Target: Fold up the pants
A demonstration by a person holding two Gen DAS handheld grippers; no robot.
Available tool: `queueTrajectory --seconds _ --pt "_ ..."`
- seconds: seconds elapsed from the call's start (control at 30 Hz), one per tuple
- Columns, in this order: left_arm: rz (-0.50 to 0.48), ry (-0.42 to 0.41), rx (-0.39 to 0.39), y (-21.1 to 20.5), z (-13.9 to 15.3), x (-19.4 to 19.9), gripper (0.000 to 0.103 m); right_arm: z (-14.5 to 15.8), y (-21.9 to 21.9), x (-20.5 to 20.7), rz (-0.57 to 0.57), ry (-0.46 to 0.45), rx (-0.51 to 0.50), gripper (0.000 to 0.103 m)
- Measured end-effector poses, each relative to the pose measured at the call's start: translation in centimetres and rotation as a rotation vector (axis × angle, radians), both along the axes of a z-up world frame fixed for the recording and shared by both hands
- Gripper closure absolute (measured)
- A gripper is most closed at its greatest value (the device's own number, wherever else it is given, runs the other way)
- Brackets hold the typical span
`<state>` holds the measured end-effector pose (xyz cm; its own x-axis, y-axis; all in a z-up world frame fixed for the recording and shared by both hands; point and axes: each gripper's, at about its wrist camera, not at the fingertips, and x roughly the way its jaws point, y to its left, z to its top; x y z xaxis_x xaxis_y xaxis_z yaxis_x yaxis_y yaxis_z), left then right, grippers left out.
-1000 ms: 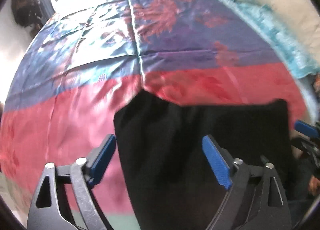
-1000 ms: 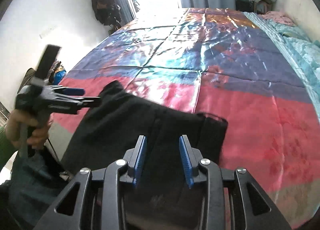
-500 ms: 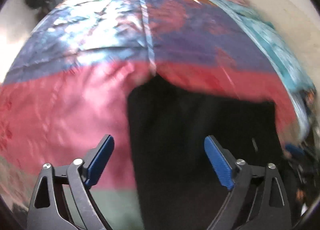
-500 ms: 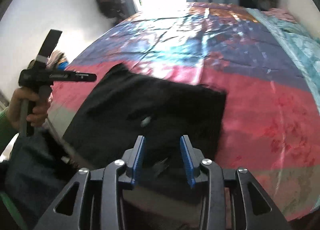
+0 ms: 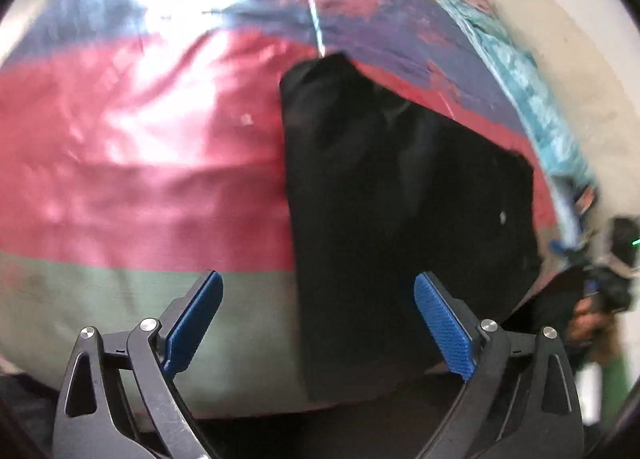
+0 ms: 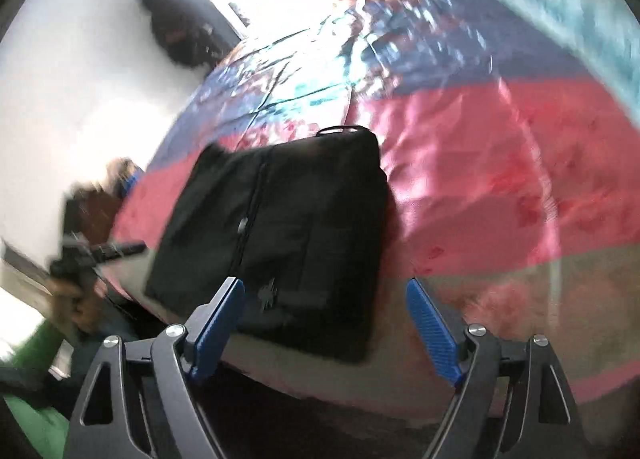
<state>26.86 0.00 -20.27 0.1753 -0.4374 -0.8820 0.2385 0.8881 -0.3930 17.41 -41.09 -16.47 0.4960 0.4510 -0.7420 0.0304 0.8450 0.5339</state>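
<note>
Black pants (image 6: 288, 235) lie folded flat on bed (image 5: 132, 163), long axis 12–6 o'clock. Both grippers, left (image 5: 318, 327) & right (image 6: 325, 333), jaws released, empty; pants approx. 12 o'clock, right nearer.

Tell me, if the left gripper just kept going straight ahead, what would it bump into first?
Most likely the black pants lying folded on the shiny bedspread. The left gripper is open and empty, and its midline points at the pants' left edge. Depth is hard to judge, so it might touch the bedspread just beside them.
</note>
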Motion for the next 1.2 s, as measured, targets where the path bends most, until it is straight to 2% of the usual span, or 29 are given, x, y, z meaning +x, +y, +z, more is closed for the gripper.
queueTrajectory --seconds 0.1,0.17,0.23,0.3,0.33,0.37,0.4,0.43,0.47,0.53,0.7,0.8,1.0,1.1,1.13,1.17,1.2 --pt "-0.028 0.099 -0.099 -1.0 -1.9 0.9 0.006 -3.8 -0.9 2.4 -0.016 0.087 0.166 0.021" --pt "-0.060 0.102 -0.093 -2.0 -2.4 0.6 0.006 -5.7 -0.3 3.5 0.022 0.125 0.250 0.027" --pt "-0.079 0.084 -0.059 -3.2 -2.6 0.8 0.006 -6.6 0.4 4.1 0.046 0.125 0.280 0.028" --pt "-0.106 0.082 -0.087 -4.1 -2.4 0.7 0.013 -6.6 1.1 4.4 0.071 0.128 0.265 0.030" --pt "-0.107 0.077 -0.075 -4.6 -2.3 1.0 0.029 -6.6 1.3 4.6 0.080 0.135 0.248 0.038" --pt "-0.106 0.051 -0.026 -4.9 -2.0 0.6 0.047 -6.6 1.5 4.7 0.090 0.140 0.241 0.049" --pt "-0.121 0.022 -0.005 -5.2 -1.6 0.3 0.055 -6.4 1.5 4.8 0.103 0.140 0.242 0.053" --pt "-0.123 0.005 -0.007 -5.2 -1.1 0.3 0.069 -6.1 1.8 4.3 0.109 0.133 0.243 0.060" --pt "-0.125 -0.007 -0.018 -5.0 -0.4 0.2 0.078 -5.6 2.1 4.1 0.116 0.121 0.243 0.064" --pt "-0.131 -0.039 -0.028 -4.9 1.1 -0.1 0.081 -4.1 2.8 3.9 0.133 0.097 0.235 0.068" --pt "-0.145 -0.122 -0.081 -5.1 5.3 0.5 0.082 0.4 5.7 4.3 0.198 -0.009 0.243 0.070" --pt "-0.134 -0.183 -0.090 -4.7 7.6 2.0 0.082 3.2 7.6 6.6 0.236 -0.075 0.234 0.070" --pt "-0.041 -0.327 -0.129 -3.1 11.8 10.3 0.082 6.6 8.5 15.4 0.244 -0.202 0.224 0.070" --pt "-0.015 -0.377 -0.083 -2.4 11.2 13.5 0.079 6.3 8.2 20.2 0.216 -0.221 0.221 0.070" --pt "-0.006 -0.377 -0.053 -2.5 10.3 14.3 0.072 5.5 8.2 21.8 0.199 -0.204 0.216 0.068" --pt "0.015 -0.354 0.004 -2.5 8.4 15.4 0.059 4.3 8.0 23.0 0.176 -0.176 0.200 0.065" --pt "0.045 -0.325 0.062 -2.2 6.5 16.2 0.053 2.0 7.6 24.4 0.132 -0.110 0.165 0.064"
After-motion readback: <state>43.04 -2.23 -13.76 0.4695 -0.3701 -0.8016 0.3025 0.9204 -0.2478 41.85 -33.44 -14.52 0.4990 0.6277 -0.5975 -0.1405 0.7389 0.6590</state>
